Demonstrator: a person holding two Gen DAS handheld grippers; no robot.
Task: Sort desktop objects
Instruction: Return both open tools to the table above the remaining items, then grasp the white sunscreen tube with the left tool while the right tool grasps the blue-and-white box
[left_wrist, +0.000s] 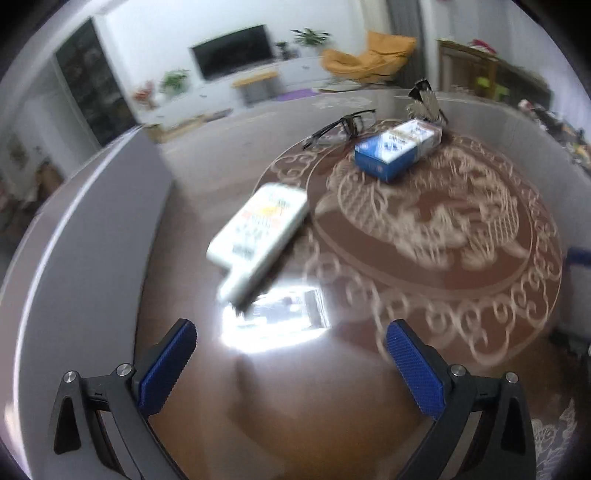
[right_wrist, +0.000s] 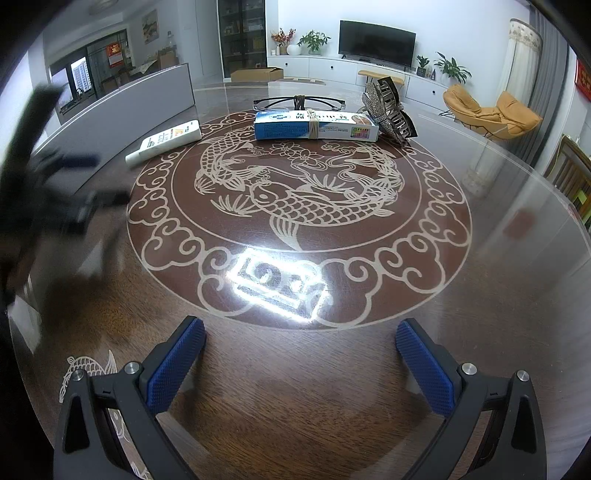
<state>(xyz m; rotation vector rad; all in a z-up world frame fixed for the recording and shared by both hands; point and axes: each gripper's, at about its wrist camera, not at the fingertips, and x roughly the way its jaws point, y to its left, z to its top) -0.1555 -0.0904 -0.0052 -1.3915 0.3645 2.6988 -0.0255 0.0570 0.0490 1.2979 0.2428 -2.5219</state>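
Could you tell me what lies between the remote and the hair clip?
The blue box, with the glasses just behind it, seen in the right wrist view between remote and hair clip.

We see a glossy dark wooden round table (right_wrist: 332, 369), a smooth white plastic remote control (right_wrist: 164, 142), and a printed blue-and-white cardboard box (right_wrist: 314, 127).

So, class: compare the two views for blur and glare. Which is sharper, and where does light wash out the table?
Left wrist view: smeared; white remote control soft, glare patch beside it. Right wrist view: crisp; glare on the round brown table's cloud border.
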